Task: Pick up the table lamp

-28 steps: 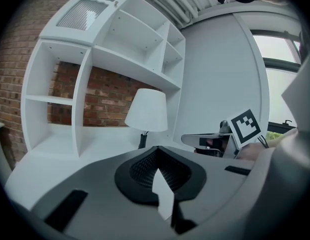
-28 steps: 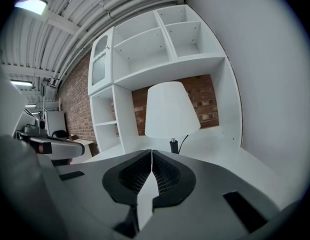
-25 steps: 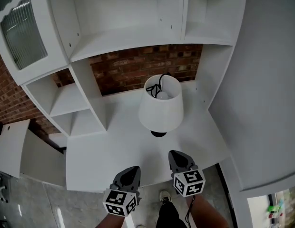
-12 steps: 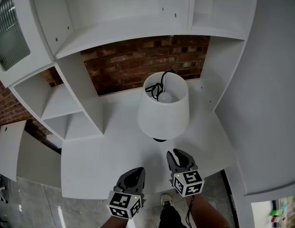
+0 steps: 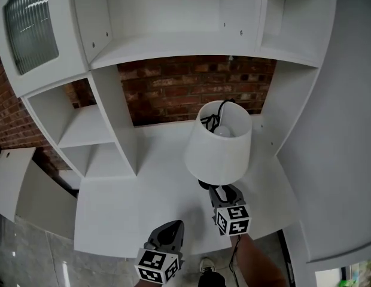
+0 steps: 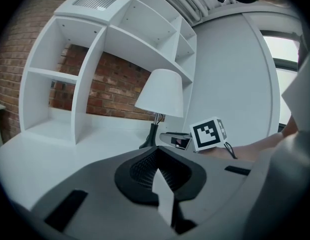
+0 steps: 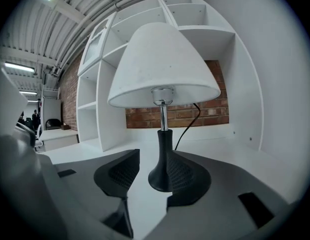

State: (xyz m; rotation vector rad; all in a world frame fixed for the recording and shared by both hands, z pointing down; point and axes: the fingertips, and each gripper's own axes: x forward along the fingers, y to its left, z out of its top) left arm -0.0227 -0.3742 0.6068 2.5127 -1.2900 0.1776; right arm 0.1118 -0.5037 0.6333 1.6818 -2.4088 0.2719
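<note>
The right gripper [image 5: 221, 191] has pushed forward across the white desk [image 5: 131, 208] and now reaches under the shade's rim of the table lamp [image 5: 220, 151], where a second ago it hung back near the desk's front edge. The left gripper [image 5: 171, 227] has stayed back near that edge, well apart from the lamp.

In the right gripper view the jaws have just been opening and stand spread wide, with the lamp's black base [image 7: 162, 176] on the desk between them. The base sits close against the right-hand pad, with a clear gap on the other side; whether it touches that pad cannot be told. In the left gripper view that gripper's jaws are pressed together on nothing.

The lamp stands upright toward the back right of the desk, before the brick wall [image 5: 173, 91]. From above, the shade hides the stem and most of the base. The black cord [image 7: 187, 124] runs off behind the lamp, its end out of sight.
</note>
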